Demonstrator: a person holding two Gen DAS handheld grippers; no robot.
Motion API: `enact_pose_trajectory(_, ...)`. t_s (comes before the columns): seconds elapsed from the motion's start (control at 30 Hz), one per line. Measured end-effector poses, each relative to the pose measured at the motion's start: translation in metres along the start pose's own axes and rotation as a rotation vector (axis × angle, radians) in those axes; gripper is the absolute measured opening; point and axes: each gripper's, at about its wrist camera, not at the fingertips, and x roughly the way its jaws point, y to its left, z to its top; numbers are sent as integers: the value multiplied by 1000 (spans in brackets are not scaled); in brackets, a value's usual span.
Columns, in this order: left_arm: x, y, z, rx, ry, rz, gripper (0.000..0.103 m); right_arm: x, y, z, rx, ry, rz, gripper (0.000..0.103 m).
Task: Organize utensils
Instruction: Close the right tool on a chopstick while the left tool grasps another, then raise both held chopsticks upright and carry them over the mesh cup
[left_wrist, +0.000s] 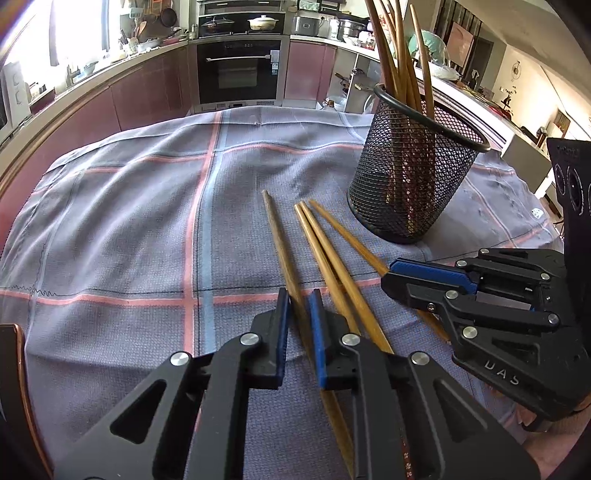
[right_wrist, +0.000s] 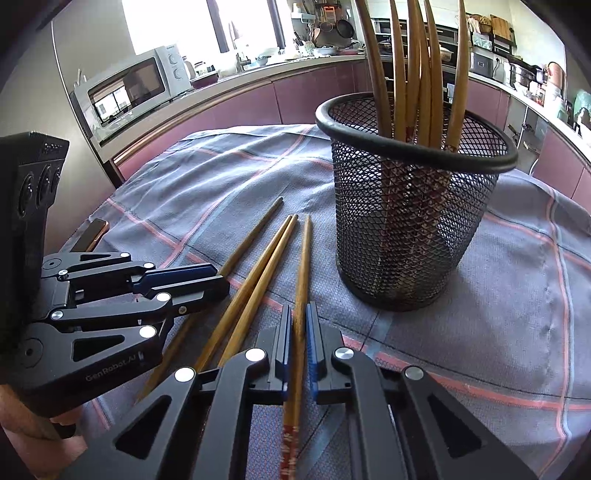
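On checked cloth (left_wrist: 129, 229), both grippers clamping chopsticks

Daylight pours in from the window (right_wrist: 184, 22) at the upper left of both my views and it's totally blown out white there. The tablecloth (left_wrist: 129, 221) is evenly lit with soft shadows. Center is sharp; the edges bend hard, with dark vignetted corners.

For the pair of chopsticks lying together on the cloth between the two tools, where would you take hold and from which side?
Grip the pair of chopsticks mid-shaft from above, pads on either long side. They lie flat and touching on the cloth, so one pinch catches both; the thin tips by the mesh holder leave less room.
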Motion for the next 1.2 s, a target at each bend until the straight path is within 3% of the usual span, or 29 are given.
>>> enact_pose_trajectory(0.47,-12,4,-4,-49,-15,-7,8,-25,-9,-3,32,-46,66,6)
enact_pose_trajectory(1.2,-81,1,3,-38,-159,-56,8,-74,-5,3,12,-172,135,6)
